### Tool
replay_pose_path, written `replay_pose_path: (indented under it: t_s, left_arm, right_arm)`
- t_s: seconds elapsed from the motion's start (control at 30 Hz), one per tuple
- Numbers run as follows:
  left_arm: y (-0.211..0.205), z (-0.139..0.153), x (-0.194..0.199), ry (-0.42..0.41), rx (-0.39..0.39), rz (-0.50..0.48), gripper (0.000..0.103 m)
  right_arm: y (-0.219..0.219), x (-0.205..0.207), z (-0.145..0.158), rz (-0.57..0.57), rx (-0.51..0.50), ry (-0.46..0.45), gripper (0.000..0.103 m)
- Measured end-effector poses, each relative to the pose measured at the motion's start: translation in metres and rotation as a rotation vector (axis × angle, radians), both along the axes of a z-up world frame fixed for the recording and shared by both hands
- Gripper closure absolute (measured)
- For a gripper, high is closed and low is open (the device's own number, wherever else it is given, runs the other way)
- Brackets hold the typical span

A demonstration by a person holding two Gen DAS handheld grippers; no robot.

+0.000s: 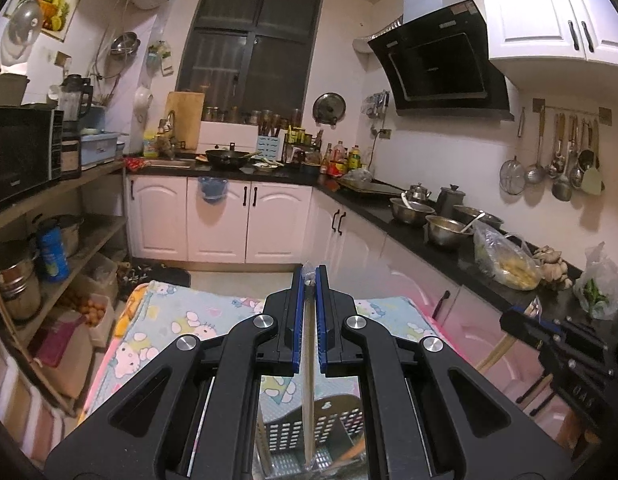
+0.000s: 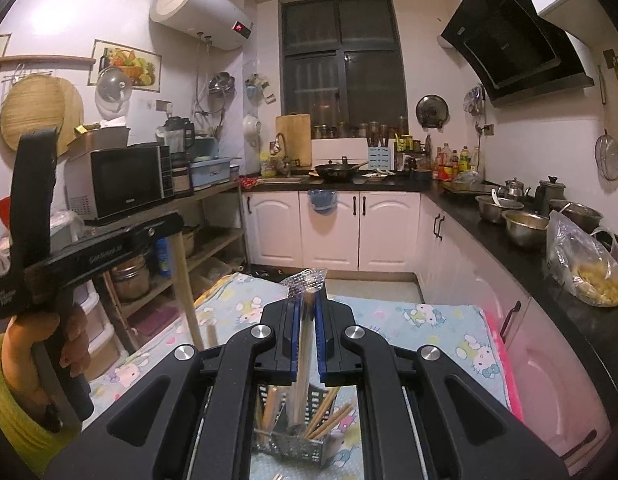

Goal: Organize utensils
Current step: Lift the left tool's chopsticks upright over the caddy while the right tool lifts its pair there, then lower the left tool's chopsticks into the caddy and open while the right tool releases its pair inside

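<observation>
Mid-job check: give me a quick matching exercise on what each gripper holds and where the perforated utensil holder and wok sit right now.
1 left gripper
2 right gripper
3 utensil holder
4 wok

A on the far counter
B shut on a plastic-wrapped utensil
C below both grippers, on the cartoon cloth
D shut on a thin pale stick

Pairs: 1-D, 2-B, 3-C, 4-A

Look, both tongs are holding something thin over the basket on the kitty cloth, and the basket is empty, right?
Not quite: the basket is not empty. The right wrist view shows wooden chopsticks standing in it. The rest holds: the left tongs and right tongs each grip something thin above the basket on the kitty cloth.
</observation>
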State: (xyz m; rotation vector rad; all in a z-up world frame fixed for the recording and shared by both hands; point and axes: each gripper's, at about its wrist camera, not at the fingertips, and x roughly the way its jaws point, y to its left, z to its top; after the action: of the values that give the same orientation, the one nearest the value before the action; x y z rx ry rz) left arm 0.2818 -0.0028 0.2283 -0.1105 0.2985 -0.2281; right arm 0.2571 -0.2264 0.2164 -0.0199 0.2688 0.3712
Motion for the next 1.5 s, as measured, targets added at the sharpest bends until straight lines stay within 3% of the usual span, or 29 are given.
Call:
replay_pose_path:
  t_s: [0.73,1.5]
  left_arm:
    - [0.009,-0.067,0.026,0.076,-0.026,0.015,0.102]
    - [0.006,-0.113,0.03,0.14,-0.061,-0.029,0.102]
  right_arm:
    - [0.013,0.057,-0.049,-0.017,0.059,0.067,0.096]
    - [0.023,0.076,-0.09,-0.02,0.055,0.127,0.096]
